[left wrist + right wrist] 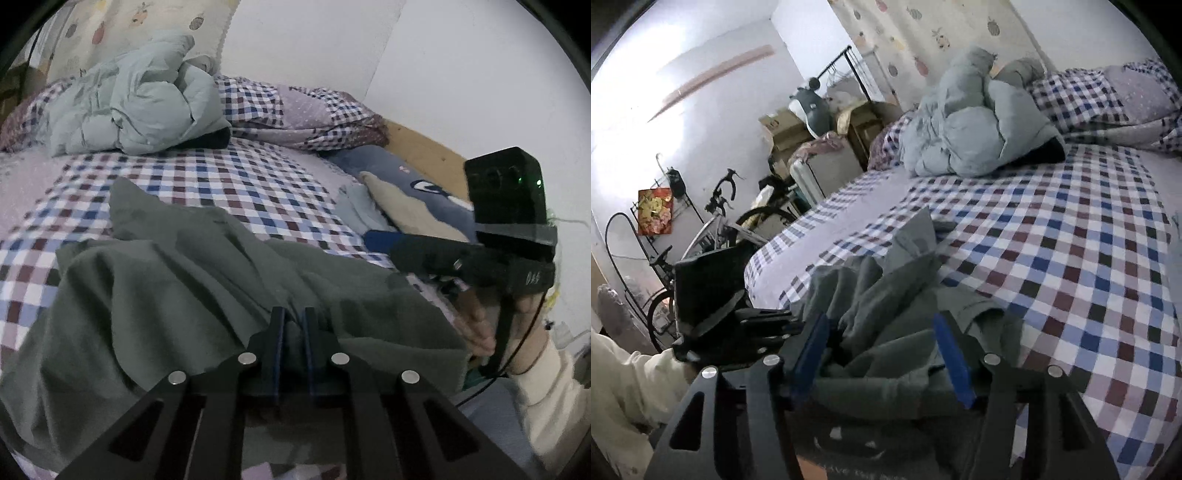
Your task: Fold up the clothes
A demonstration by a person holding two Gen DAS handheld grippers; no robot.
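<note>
A grey-green garment lies crumpled on the checked bed sheet near the front edge of the bed. My left gripper is shut on a fold of its near edge, and cloth fills the narrow gap between the pads. In the right wrist view the same garment is bunched up, with my right gripper open around it, its blue pads wide apart. Each gripper shows in the other's view: the right gripper hovers over the garment's right side, and the left gripper sits just left of the bunched cloth.
A pale blue puffy duvet is heaped at the far end beside a checked pillow. A blue cushion lies along the wooden bed frame. A bicycle, boxes and a rack stand off the bed's left side.
</note>
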